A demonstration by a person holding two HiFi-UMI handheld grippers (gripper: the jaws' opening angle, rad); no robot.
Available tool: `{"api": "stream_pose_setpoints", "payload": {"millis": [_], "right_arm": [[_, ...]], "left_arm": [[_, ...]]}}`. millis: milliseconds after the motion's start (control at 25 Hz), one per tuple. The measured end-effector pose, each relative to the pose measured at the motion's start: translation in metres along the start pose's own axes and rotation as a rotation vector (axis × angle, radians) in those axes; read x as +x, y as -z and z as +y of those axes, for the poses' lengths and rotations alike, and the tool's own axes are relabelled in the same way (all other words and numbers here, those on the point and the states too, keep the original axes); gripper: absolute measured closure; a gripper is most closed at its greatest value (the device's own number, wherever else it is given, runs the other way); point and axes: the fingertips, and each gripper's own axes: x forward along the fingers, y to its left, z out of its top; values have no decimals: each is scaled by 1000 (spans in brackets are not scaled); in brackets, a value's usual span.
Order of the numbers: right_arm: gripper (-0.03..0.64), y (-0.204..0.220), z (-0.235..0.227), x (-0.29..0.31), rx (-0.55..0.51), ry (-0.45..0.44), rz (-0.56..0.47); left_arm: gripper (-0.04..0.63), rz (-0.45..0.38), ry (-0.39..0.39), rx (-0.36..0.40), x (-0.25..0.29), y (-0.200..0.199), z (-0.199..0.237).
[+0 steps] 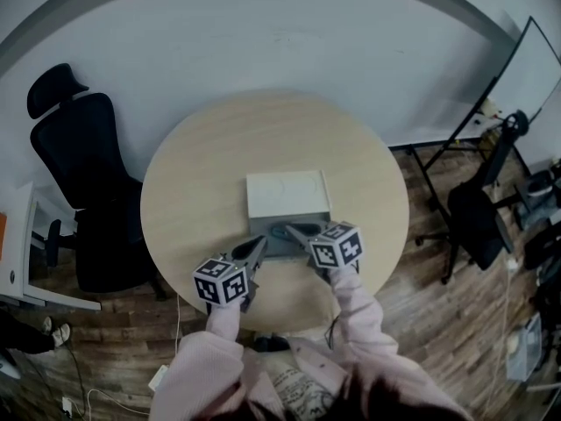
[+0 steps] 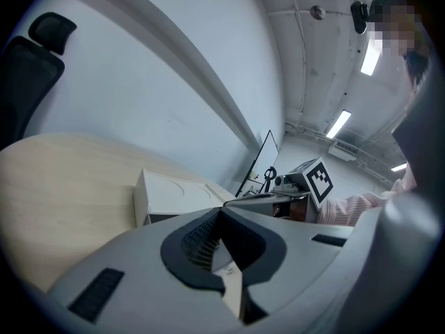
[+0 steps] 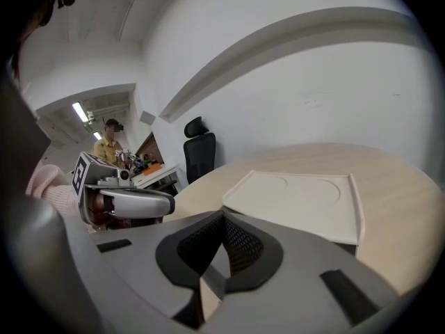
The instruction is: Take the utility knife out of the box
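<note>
Just ahead of the closed, empty jaws of left gripper (image 1: 259, 244) and right gripper (image 1: 291, 229) sits the flat white box (image 1: 287, 196); unopened, they could shove it away.

The round bench (image 1: 193, 182) is pale wood. The box (image 1: 286, 195) is creamy white. The left tongs (image 1: 259, 242) and right tongs (image 1: 291, 230) are grey, each with a cube (image 1: 221, 281) of black-and-white squares (like little checkers). The office chair (image 1: 83, 174) is black, the sleeves (image 1: 355, 301) pink.
</note>
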Motion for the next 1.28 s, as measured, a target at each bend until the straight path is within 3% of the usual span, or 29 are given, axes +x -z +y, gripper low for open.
{"api": "stream_pose_setpoints", "payload": {"millis": [480, 720, 1280], "right_arm": [[620, 27, -8, 28, -76, -47, 175], [618, 37, -18, 36, -128, -28, 254], [614, 50, -33, 47, -172, 11, 311]], "left_arm": [[594, 47, 7, -46, 10, 18, 10], [594, 66, 6, -70, 15, 26, 14], [594, 80, -1, -92, 18, 30, 22]]}}
